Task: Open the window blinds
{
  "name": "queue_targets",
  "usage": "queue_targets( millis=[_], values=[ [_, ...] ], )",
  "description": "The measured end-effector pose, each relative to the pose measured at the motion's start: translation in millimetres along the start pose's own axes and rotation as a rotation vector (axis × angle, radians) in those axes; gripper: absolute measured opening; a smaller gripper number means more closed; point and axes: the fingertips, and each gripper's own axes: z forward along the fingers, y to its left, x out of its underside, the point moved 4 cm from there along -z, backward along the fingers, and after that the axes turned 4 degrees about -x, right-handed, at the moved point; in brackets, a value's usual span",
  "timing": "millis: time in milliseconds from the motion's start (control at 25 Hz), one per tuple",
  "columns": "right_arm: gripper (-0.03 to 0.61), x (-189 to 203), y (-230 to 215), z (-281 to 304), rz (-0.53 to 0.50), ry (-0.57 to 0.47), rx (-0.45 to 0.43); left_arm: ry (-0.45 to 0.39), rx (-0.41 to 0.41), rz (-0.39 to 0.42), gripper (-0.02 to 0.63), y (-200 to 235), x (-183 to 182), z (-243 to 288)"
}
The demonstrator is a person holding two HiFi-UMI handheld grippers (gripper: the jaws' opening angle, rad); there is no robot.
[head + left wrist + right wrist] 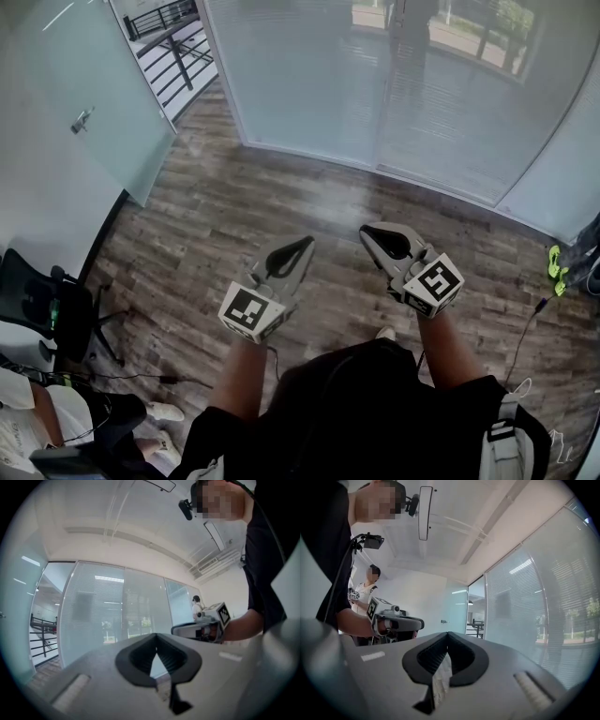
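The closed window blinds (375,75) hang behind glass panels across the far side of the room, with slats lowered; they also show as blinds (93,611) and blinds (520,606) in the gripper views. Both grippers are held side by side at waist height over the wooden floor, well short of the glass. My left gripper (307,244) is shut with nothing in it, its tips (156,635) meeting. My right gripper (369,233) is shut and empty too, tips (448,633) together. Each gripper sees the other: right gripper (175,630), left gripper (421,622).
A frosted glass door with a handle (82,120) stands at the left. A black office chair (42,305) and a seated person (37,412) are at the lower left. Green shoes (560,267) and cables lie at the right. Another person (365,590) stands behind.
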Motion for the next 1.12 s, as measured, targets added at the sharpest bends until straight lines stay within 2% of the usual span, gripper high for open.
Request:
queue_targets(
  millis=[280, 440, 560, 680, 800, 920, 1120],
  values=[
    [0.006, 3.6, 3.5, -0.5, -0.009, 0.009, -0.014, -0.024, -0.001, 0.012, 0.005, 1.8, 5.8, -1.0],
    [0.006, 3.8, 5.4, 0.9, -0.012, 0.003, -0.016, 0.021, 0.002, -0.006, 0.005, -3.0, 2.6, -0.9],
    [0.006, 1.2, 7.1, 4.3, -0.016, -0.010, -0.019, -0.034, 0.022, 0.001, 0.005, -3.6, 3.2, -1.0],
    [0.006, 6.2, 7.1, 4.7, -0.012, 0.003, -0.021, -0.027, 0.016, 0.012, 0.005, -1.4, 7.5, -4.3],
    [0.006, 8.2, 8.1, 5.6, -0.012, -0.003, -0.019, 0.002, 0.012, -0.007, 0.005, -4.0, 6.2, -7.7],
    [0.006, 8.3, 10.1, 8.8, -0.005, -0.002, -0.021, -0.022, 0.006, -0.014, 0.005, -1.1, 10.7, -11.7],
    [0.006, 9.5, 11.6, 13.5, -0.009, 0.015, -0.039, 0.003, 0.006, -0.044, 0.005, -1.4, 0.7, -9.5]
  ],
)
